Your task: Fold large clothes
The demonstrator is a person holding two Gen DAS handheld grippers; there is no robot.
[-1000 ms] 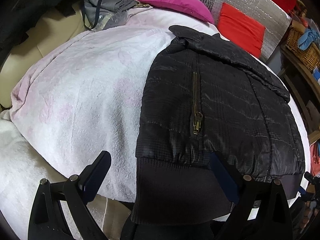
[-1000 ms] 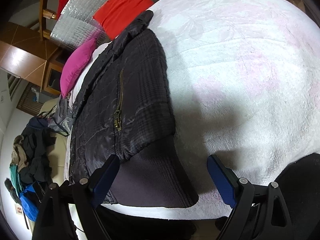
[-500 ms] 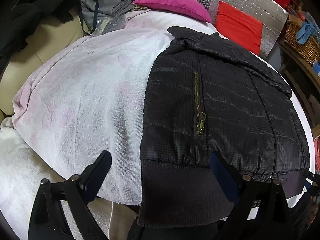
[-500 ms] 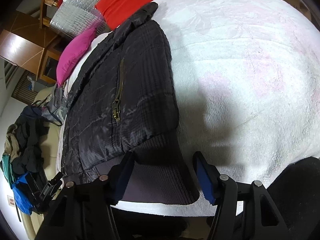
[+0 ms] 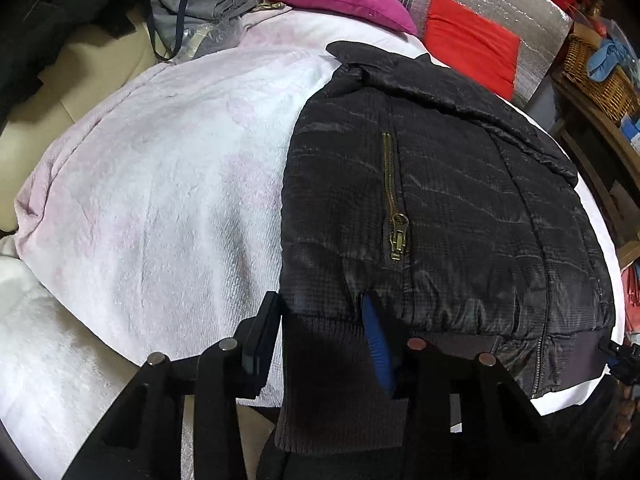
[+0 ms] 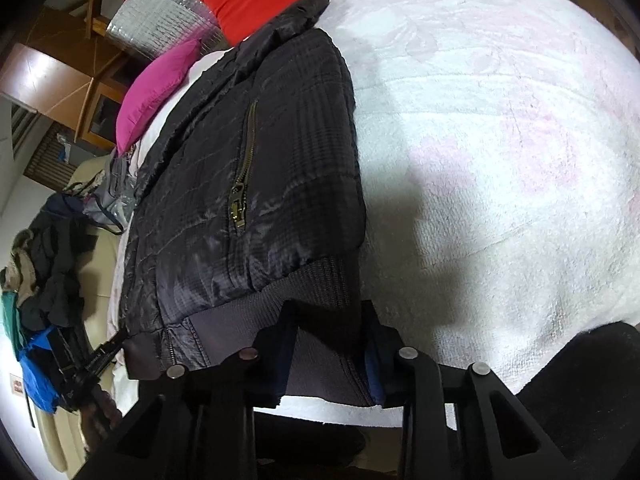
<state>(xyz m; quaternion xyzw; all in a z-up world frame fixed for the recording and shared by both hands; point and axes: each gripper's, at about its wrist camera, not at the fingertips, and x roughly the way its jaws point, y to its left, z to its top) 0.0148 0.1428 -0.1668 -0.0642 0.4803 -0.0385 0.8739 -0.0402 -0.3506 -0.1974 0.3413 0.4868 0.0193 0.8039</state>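
Observation:
A black quilted jacket [image 5: 440,200] with a brass pocket zipper lies folded lengthwise on a white-and-pink blanket [image 5: 160,184], its ribbed hem hanging over the near edge. My left gripper [image 5: 324,332] is shut on the hem's left corner [image 5: 320,360]. In the right wrist view the jacket [image 6: 240,184] lies at left on the blanket [image 6: 500,140]. My right gripper [image 6: 330,344] is shut on the ribbed hem [image 6: 320,360] at its right corner.
A magenta pillow [image 5: 340,4], a red cushion [image 5: 472,44] and silver foil sheet lie at the far side. Grey clothes [image 5: 200,12] and dark garments sit at far left. A wicker basket [image 5: 596,68] stands on a shelf at right.
Both grippers have moved forward to the jacket's hem and closed on it, left on the left corner, right on the right corner. The jacket has stayed in place.

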